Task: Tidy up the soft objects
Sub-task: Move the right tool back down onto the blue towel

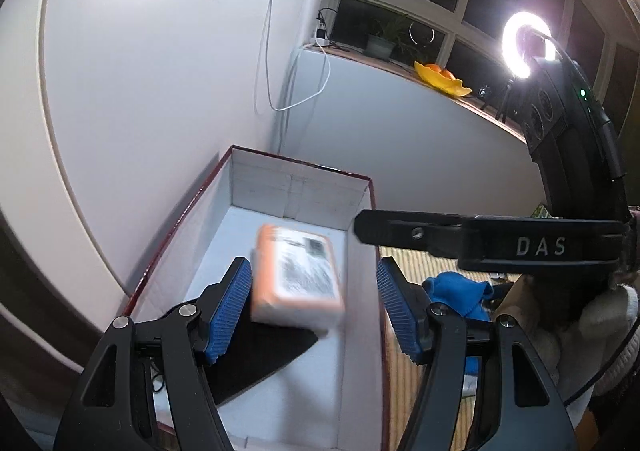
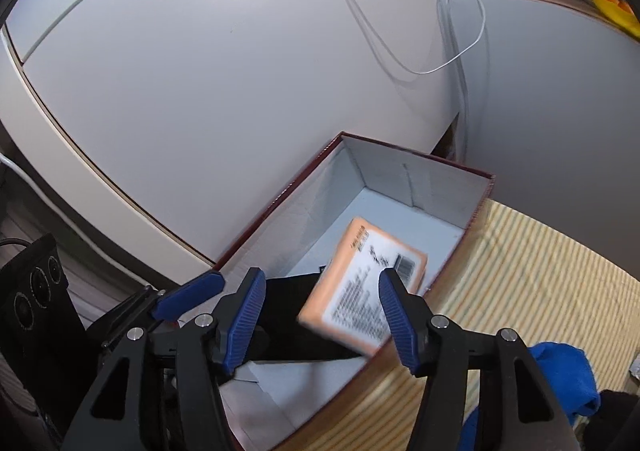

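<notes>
In the left wrist view, a blurred orange-edged packet (image 1: 296,275) with a printed white label is seen inside the white box (image 1: 296,191), between parted fingers (image 1: 230,311). Blue cloth (image 1: 456,291) lies at 3 o'clock.

In the right wrist view, the packet (image 2: 360,291) is seen tilted within the box (image 2: 400,171), fingers (image 2: 394,315) apart and unclamped; striped matting (image 2: 532,275) and white walls surround.

Blurred orange packet (image 1: 298,277) inside box (image 1: 296,187)

A striped, yellowish woven mat (image 2: 532,271) carries everything here. On it sits 1 open cardboard box (image 2: 452,187) (white inside, dark red at the rim), set close to the white wall. A crumpled blue cloth (image 2: 560,379) lies on the mat just beside the box.
</notes>
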The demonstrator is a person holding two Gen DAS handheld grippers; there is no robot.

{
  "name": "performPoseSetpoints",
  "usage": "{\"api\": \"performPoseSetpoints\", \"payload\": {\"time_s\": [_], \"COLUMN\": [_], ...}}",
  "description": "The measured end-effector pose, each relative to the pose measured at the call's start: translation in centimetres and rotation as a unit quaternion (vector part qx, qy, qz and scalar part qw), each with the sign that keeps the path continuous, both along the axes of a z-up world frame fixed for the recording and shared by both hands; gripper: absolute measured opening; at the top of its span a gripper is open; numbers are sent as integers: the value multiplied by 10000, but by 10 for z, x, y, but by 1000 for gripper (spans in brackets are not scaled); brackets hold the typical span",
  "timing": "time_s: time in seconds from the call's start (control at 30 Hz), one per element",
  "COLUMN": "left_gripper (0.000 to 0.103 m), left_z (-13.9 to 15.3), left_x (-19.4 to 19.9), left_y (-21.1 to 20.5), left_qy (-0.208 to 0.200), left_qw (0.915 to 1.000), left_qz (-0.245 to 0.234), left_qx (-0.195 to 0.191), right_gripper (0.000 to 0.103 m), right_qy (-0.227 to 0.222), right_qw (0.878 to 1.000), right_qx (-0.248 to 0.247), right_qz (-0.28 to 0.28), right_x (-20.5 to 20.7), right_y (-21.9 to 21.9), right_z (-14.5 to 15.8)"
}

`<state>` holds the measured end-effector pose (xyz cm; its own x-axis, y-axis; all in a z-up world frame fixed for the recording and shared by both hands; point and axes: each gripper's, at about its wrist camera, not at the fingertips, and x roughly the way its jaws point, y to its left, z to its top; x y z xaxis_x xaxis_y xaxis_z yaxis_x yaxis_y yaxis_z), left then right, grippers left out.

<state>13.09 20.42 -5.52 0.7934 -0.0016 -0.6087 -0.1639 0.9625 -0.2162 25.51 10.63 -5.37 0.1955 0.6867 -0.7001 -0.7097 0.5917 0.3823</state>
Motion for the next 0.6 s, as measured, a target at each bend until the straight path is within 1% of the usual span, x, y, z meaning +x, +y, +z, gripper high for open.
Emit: {"api": "performPoseSetpoints", "payload": {"time_s": [0.13, 0.2, 0.3, 0.37, 0.5, 0.6], "left_gripper": [64, 64, 64, 64, 64, 64], "left_z": [2, 4, 6, 7, 3, -5], "left_x": [-5, -7, -9, -8, -3, 4], "left_y": [-11, -20, -39, -53, -86, -105], "left_qy": [-48, -59, -109, -134, -88, 8], "left_qw": [9999, 9996, 9987, 9976, 9944, 9913], "left_qz": [-129, -245, -478, -653, -1035, -1264], "left_qx": [-80, -98, -121, -165, -206, -360], "right_gripper": [59, 59, 59, 61, 62, 62], "right_qy": [29, -54, -177, -223, -98, 6], "right_qw": [9999, 9999, 9996, 9992, 9982, 9969], "right_qx": [43, -31, -95, -120, -217, -323], "right_qz": [-95, -119, -190, -310, -555, -720], "right_x": [1, 0, 0, 2, 11, 17], "right_y": [-22, -38, -67, -95, -138, -167], "right_z": [3, 4, 8, 9, 5, -2]}}
